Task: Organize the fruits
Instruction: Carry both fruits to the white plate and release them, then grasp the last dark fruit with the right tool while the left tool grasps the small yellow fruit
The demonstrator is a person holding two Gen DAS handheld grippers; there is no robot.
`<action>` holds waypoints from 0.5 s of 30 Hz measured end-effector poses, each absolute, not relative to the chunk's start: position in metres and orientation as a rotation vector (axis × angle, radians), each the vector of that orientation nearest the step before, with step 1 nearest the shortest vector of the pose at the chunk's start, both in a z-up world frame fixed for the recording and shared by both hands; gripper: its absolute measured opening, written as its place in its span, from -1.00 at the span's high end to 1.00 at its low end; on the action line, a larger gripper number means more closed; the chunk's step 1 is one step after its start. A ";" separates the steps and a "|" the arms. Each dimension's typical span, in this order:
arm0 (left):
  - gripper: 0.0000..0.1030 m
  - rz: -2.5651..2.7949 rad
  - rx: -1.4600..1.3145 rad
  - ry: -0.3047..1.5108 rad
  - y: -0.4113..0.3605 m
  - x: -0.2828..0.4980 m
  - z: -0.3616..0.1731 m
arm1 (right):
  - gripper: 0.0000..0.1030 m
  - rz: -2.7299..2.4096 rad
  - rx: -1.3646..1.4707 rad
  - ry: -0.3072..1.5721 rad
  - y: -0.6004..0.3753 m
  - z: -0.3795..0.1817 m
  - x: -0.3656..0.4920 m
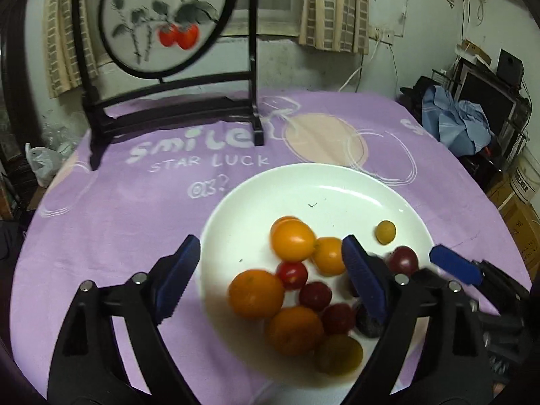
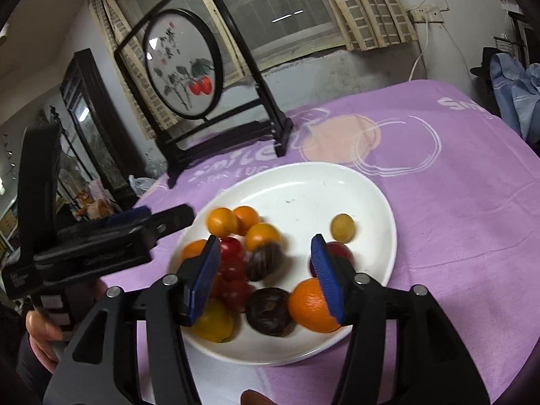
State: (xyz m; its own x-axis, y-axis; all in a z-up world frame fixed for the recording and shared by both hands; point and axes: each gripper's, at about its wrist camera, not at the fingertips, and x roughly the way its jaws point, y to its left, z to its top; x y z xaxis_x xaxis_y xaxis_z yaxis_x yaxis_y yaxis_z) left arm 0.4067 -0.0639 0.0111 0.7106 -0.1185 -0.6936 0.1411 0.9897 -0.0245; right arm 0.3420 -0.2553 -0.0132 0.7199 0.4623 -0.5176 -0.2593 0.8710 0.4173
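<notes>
A white plate (image 1: 337,185) (image 2: 371,195) on the purple cloth holds several fruits: oranges (image 1: 256,293) (image 2: 312,305), red tomatoes (image 1: 292,274) (image 2: 232,249), dark purple fruits (image 2: 268,310) and a small yellow fruit (image 1: 385,232) (image 2: 342,227) set apart. My left gripper (image 1: 270,276) is open above the plate's near left part, holding nothing. My right gripper (image 2: 268,278) is open above the pile, holding nothing; one of its blue pads (image 1: 454,268) shows at the right of the left wrist view.
A black-framed round painted screen (image 1: 162,23) (image 2: 184,64) stands at the back left of the table. The purple cloth (image 1: 118,202) (image 2: 455,202) covers the table. Clutter and boxes (image 1: 472,125) lie past the right edge. The left gripper's body (image 2: 91,239) is at left.
</notes>
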 end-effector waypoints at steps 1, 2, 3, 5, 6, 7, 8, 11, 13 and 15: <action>-0.81 -0.133 0.018 0.754 -0.058 0.397 0.015 | -0.09 0.423 0.339 0.664 -0.254 -0.010 0.339; -0.82 -0.120 0.013 0.747 -0.052 0.389 0.018 | -0.09 0.438 0.345 0.675 -0.252 -0.009 0.337; -0.83 -0.105 0.012 0.741 -0.047 0.380 0.019 | -0.09 0.468 0.348 0.696 -0.248 -0.009 0.333; -0.91 -0.074 0.007 0.733 -0.033 0.359 0.021 | -0.10 0.549 0.305 0.749 -0.236 -0.014 0.323; -0.95 -0.054 0.003 0.730 -0.025 0.348 0.021 | -0.09 0.573 0.267 0.772 -0.230 -0.018 0.318; -0.96 -0.035 -0.009 0.719 -0.014 0.334 0.020 | -0.09 0.587 0.203 0.806 -0.222 -0.024 0.312; -0.96 -0.020 -0.025 0.712 -0.004 0.323 0.017 | -0.09 0.593 0.168 0.832 -0.218 -0.028 0.308; -0.96 0.024 -0.090 0.695 0.019 0.302 0.002 | -0.10 0.619 0.095 0.887 -0.207 -0.033 0.293; -0.96 0.062 -0.135 0.707 0.031 0.298 -0.015 | -0.10 0.647 0.069 0.953 -0.199 -0.034 0.281; -0.96 0.085 -0.125 0.755 0.035 0.304 -0.023 | -0.10 0.718 0.074 0.944 -0.194 -0.027 0.264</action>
